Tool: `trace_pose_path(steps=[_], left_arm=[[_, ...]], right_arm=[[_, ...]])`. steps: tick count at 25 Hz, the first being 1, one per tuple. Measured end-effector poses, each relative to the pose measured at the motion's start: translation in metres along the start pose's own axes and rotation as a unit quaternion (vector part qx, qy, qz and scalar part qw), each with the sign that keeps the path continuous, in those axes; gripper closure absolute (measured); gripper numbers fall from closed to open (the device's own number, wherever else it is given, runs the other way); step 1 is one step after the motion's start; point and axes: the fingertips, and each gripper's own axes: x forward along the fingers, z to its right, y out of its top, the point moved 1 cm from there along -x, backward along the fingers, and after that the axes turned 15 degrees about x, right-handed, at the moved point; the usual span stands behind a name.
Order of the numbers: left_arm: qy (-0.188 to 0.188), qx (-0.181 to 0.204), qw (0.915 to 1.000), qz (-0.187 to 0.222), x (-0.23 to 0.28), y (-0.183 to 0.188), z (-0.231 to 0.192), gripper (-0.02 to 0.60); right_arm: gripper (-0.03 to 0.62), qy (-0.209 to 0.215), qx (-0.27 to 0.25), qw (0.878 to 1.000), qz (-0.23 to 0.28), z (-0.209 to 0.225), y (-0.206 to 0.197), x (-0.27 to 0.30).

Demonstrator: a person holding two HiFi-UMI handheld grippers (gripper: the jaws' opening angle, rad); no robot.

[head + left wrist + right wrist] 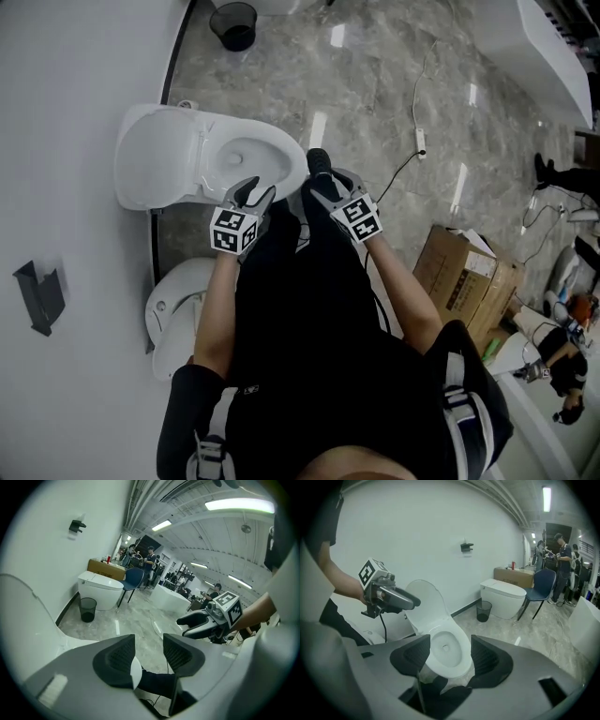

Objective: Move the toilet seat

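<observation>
A white toilet (246, 157) stands against the wall, its lid (155, 155) raised upright; in the right gripper view the open bowl (444, 648) lies just beyond my jaws. My left gripper (257, 190) hovers at the bowl's near rim, open, nothing between its pads (149, 641). To its right, just off the bowl's front edge, my right gripper (325, 187) is also open and empty (450, 644). Each gripper shows in the other's view: the right gripper (183, 626) and the left gripper (412, 603). I cannot tell the seat apart from the lid.
A second toilet (178, 309) sits to the left of my legs. A black waste bin (234, 25) stands by the wall, a cardboard box (464, 272) at right, a cable (417, 141) on the marble floor. Farther off are another toilet (508, 597), a blue chair (543, 585) and people.
</observation>
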Motion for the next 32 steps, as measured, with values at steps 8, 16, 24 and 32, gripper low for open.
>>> trace_pose_path(steps=[8,16,24,32], left_arm=[[-0.030,-0.014,0.9985,-0.043,0.046,-0.040,0.002,0.393],[-0.056,-0.032,0.9950,-0.077,0.098,-0.075,0.006,0.393],[-0.048,-0.058,0.9923,-0.098,0.136,-0.104,-0.012,0.393],[-0.083,-0.045,0.9853,-0.142,0.175,-0.141,-0.010,0.393]], right_arm=[[0.320,0.019,0.012,0.999,-0.038,0.019,-0.026,0.040],[0.335,0.020,0.038,0.997,-0.065,0.046,-0.051,0.074],[0.335,0.038,0.055,0.993,-0.097,0.064,-0.080,0.114],[0.336,0.035,0.089,0.988,-0.121,0.087,-0.110,0.148]])
